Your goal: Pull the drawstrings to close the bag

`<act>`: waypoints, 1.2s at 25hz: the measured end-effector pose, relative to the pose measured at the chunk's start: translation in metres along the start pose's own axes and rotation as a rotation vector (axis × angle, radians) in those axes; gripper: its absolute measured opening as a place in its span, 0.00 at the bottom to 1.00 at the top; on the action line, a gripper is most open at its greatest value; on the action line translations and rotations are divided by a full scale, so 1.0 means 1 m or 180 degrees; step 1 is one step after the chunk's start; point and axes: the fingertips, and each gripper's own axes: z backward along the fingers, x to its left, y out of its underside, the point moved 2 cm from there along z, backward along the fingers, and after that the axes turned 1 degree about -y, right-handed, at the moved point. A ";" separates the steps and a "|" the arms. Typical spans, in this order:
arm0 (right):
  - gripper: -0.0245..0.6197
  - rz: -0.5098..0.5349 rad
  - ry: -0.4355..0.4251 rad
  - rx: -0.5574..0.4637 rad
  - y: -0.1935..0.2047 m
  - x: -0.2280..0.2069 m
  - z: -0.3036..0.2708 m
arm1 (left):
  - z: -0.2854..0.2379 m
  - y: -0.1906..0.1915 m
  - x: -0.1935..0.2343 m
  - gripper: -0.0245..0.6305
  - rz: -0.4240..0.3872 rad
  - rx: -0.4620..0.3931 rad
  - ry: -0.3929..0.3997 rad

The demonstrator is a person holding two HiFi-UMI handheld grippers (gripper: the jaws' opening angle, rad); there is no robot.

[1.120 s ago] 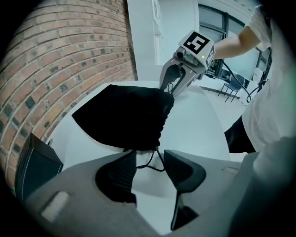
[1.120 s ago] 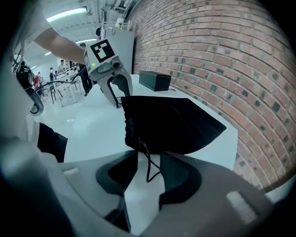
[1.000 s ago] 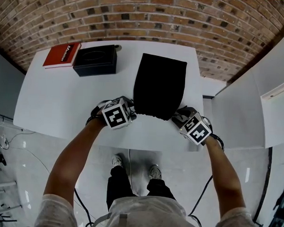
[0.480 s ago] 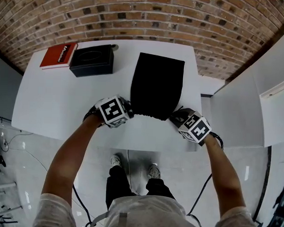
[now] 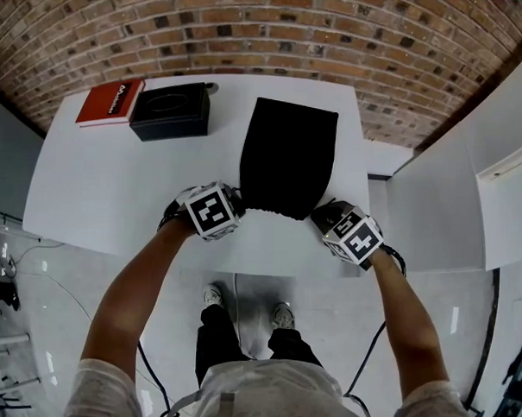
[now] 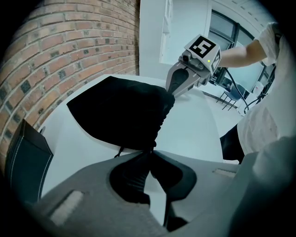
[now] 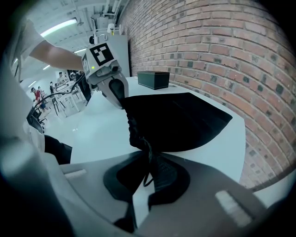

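Note:
A flat black drawstring bag (image 5: 289,153) lies on the white table (image 5: 115,180) with its gathered mouth toward me. My left gripper (image 5: 238,202) is at the mouth's left corner. Its jaws have just been closing and now meet (image 6: 150,152) on the black drawstring (image 6: 121,150) at the bag (image 6: 120,111). My right gripper (image 5: 319,215) is at the right corner. Its jaws have also just been closing and pinch (image 7: 149,155) the thin cord (image 7: 148,169) hanging from the bag (image 7: 180,120). Each gripper view shows the other gripper across the mouth: the right gripper (image 6: 173,90) and the left gripper (image 7: 118,92).
A black box (image 5: 170,110) and a red book (image 5: 113,102) sit at the table's far left. The brick wall (image 5: 269,31) runs behind the table. A white cabinet (image 5: 469,195) stands to the right. The table's near edge runs just below both grippers.
Both grippers stay at the bag's near corners, and their marker cubes have rolled slightly. The bag has not moved on the table.

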 end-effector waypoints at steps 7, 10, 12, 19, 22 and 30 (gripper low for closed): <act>0.04 0.0030 0.0159 0.0039 0.000 0.000 0.000 | 0.003 -0.002 0.001 0.05 0.0085 0.0003 -0.0300; 0.04 0.0055 0.0210 0.0061 0.003 0.002 0.003 | 0.002 0.001 -0.001 0.05 0.0074 0.0038 -0.0425; 0.04 0.0037 0.0266 0.0037 0.002 -0.001 0.008 | 0.004 0.002 -0.001 0.05 0.0066 0.0028 -0.0506; 0.04 0.0006 0.0425 -0.0073 -0.010 -0.009 0.027 | 0.028 -0.007 0.006 0.05 0.0046 -0.0108 -0.0764; 0.04 -0.0006 0.0492 -0.0128 -0.017 -0.013 0.037 | 0.041 -0.014 0.011 0.05 0.0030 -0.0139 -0.0872; 0.04 -0.0111 0.0709 -0.0389 -0.045 -0.034 0.065 | 0.082 -0.041 0.034 0.05 0.0007 -0.0366 -0.1210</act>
